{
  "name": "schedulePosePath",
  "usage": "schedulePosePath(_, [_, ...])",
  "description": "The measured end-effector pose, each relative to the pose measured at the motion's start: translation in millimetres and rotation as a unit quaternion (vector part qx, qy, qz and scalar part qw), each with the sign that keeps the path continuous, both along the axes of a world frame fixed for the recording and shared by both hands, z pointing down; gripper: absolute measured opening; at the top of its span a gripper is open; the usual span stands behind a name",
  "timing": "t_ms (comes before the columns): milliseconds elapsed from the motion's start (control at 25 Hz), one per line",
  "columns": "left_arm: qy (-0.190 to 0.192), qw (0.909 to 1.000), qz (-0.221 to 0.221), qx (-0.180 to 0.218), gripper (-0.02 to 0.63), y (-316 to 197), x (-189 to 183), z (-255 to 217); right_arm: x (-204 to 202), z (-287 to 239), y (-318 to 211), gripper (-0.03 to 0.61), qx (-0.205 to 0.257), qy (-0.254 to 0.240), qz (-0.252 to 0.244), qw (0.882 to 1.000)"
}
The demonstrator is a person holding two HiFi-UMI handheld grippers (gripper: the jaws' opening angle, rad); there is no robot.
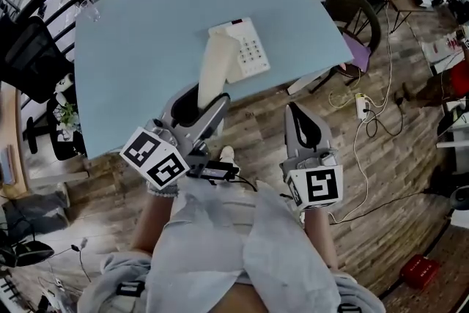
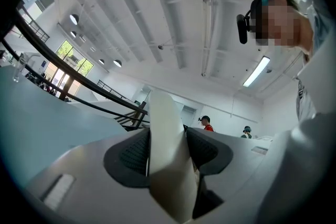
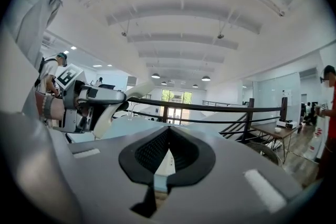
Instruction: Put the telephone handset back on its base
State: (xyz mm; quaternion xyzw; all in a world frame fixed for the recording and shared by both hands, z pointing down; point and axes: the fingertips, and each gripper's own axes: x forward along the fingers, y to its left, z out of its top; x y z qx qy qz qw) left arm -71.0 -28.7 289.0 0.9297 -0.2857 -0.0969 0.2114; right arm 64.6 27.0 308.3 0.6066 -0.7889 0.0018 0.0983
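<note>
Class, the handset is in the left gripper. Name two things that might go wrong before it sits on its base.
1. The left gripper pinches the handset at one end only; the long free end may pivot or slip.
2. The base lies unheld near the table edge, with the right gripper shut and away; a nudge may slide it.

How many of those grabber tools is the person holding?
2. The left hand-held gripper is clamped on the cream handset at the table's near edge; the right hand-held gripper, shut and empty, is over the floor.
</note>
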Motion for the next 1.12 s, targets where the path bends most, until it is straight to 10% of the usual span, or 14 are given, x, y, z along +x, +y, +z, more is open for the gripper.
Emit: schedulePosePath(1120, [0.004, 0.9999, 0.006, -0.013, 0.216, -79.6, -0.7, 3.9, -0.7, 6.3, -87.1, 0.003, -0.016, 0.015, -0.005, 1.000])
